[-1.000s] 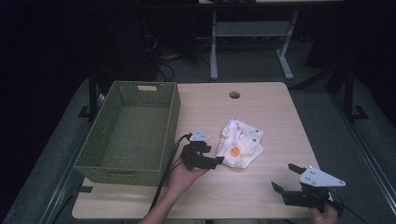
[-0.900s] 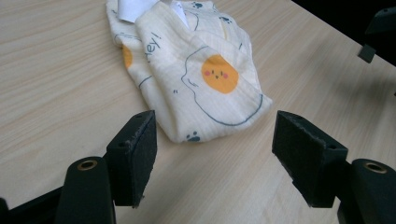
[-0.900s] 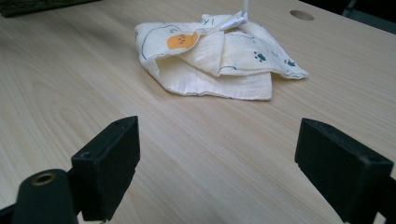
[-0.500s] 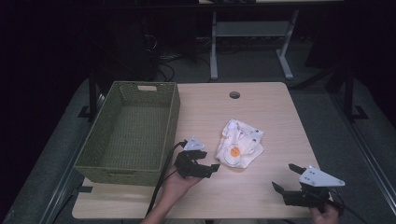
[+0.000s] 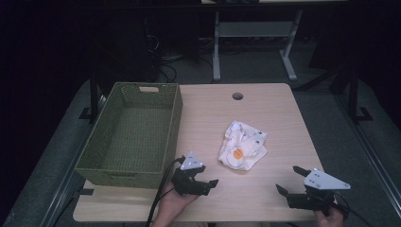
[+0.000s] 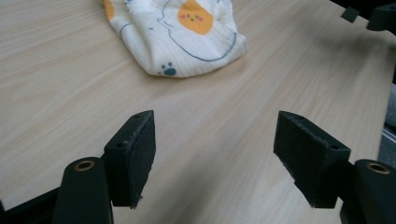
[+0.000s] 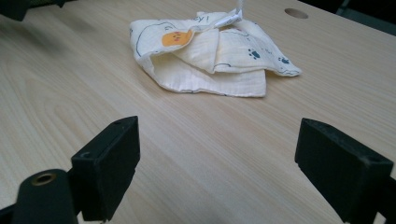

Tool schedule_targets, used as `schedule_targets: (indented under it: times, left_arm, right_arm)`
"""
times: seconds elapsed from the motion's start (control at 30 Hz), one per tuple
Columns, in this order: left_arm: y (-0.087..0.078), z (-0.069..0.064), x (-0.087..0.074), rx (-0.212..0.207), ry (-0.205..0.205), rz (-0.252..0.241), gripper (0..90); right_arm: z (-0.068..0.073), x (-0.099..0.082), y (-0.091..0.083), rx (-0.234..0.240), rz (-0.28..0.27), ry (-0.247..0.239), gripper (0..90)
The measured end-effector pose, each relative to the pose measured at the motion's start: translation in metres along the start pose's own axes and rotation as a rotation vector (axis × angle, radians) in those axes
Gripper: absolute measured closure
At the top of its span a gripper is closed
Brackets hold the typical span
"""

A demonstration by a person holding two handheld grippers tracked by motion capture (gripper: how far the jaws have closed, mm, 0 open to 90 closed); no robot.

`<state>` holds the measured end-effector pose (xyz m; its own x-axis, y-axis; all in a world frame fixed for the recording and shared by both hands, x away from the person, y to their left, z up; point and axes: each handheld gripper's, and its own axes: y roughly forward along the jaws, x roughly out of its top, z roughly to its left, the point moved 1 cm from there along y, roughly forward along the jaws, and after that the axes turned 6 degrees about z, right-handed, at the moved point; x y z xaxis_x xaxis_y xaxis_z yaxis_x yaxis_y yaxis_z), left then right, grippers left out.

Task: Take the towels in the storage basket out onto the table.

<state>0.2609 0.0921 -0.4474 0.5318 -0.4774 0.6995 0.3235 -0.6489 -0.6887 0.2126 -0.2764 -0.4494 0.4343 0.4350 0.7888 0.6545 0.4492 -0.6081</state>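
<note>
High view: a green woven basket (image 5: 132, 135) is seen at nine o'clock on the bench (image 5: 279, 118). The left tongs (image 5: 208, 185) are spread apart, empty, just short of the folded printed cloth (image 5: 242, 151) at centre. The right tongs (image 5: 288, 179), at five o'clock, are likewise parted, with bare wood between.

Counted: one folded cloth (image 5: 242, 151), one woven basket (image 5: 131, 135), one bench (image 5: 265, 113), two grippers.
</note>
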Motion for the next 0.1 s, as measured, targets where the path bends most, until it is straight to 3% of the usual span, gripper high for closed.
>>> schedule_targets:
  times: [0.1]
  left_arm:
    - [-0.0034,-0.0027,-0.0030,0.006,0.015,-0.010,28.9]
  right_arm:
    - [0.0008,0.0011,0.0015,0.008,0.006,-0.001,13.7]
